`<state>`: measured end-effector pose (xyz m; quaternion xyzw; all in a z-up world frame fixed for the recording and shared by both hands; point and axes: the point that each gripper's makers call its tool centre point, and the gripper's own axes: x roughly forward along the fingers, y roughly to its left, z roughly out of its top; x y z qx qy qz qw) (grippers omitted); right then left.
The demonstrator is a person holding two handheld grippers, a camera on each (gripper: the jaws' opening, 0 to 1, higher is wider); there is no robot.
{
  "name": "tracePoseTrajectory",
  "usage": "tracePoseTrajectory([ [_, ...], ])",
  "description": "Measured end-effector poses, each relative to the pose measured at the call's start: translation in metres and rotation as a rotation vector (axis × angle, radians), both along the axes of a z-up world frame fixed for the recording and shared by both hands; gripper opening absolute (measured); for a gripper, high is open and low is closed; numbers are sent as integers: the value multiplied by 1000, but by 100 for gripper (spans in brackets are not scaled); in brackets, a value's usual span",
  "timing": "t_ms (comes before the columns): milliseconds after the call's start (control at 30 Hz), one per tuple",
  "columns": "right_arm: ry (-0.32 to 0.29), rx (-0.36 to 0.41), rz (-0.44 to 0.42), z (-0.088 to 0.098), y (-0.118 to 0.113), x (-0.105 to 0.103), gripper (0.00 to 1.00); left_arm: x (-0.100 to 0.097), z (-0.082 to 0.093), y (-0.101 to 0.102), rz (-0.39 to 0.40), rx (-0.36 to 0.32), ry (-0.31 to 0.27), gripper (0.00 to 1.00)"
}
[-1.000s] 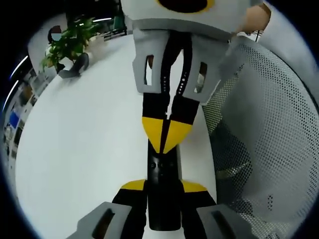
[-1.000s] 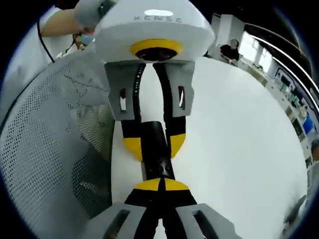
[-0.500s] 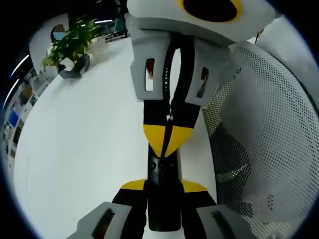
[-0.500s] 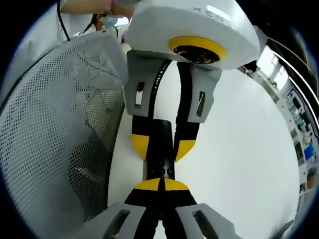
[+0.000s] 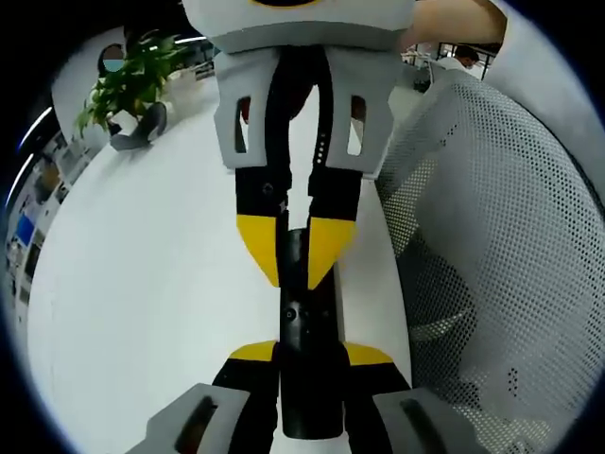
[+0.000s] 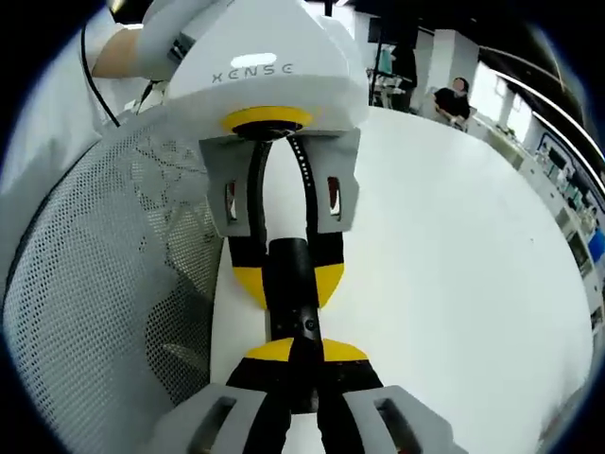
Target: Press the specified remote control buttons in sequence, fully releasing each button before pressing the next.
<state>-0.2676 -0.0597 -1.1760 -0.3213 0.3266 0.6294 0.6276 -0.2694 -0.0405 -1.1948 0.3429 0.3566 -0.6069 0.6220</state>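
A slim black remote control (image 5: 307, 326) lies lengthwise between the two grippers above the white table (image 5: 142, 265). My left gripper (image 5: 309, 355) is shut on its near end, with a yellow pad on each side. My right gripper (image 5: 295, 248) comes in from the top of the left gripper view, its yellow tips slightly parted on either side of the remote's far end. In the right gripper view the remote (image 6: 291, 303) runs from the left gripper (image 6: 288, 279) down into the narrow gap of my right gripper (image 6: 307, 352). Small round buttons show on the remote's face.
A white mesh chair (image 5: 501, 236) stands close beside the table edge, and the chair (image 6: 104, 284) is also on the left of the right gripper view. A potted plant (image 5: 132, 80) sits at the table's far side. A person's sleeve (image 6: 123, 52) is behind the left gripper.
The right gripper's yellow tips, pressed together on the remote's face before, have parted and now straddle the remote. The left gripper still holds the remote.
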Motion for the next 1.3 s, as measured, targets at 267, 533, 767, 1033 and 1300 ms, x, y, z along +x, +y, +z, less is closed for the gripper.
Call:
tracePoseTrajectory([
  [267, -31, -56, 57, -7, -2, -5, 5, -1, 0, -1, 4, -1, 0, 24],
  [533, -26, -81, 66, -8, -1, -5, 5, -1, 0, -1, 5, -11, 0, 24],
  [767, -5, -92, 50, -8, -2, -5, 5, 0, -1, 0, 0, -13, 0, 24],
  [1033, -25, -74, 26, -7, -3, -5, 6, 0, -1, 0, 9, -22, 2, 24],
  [1300, -31, -76, 26, -7, -7, -5, 7, 0, 0, 0, 16, -40, 7, 24],
])
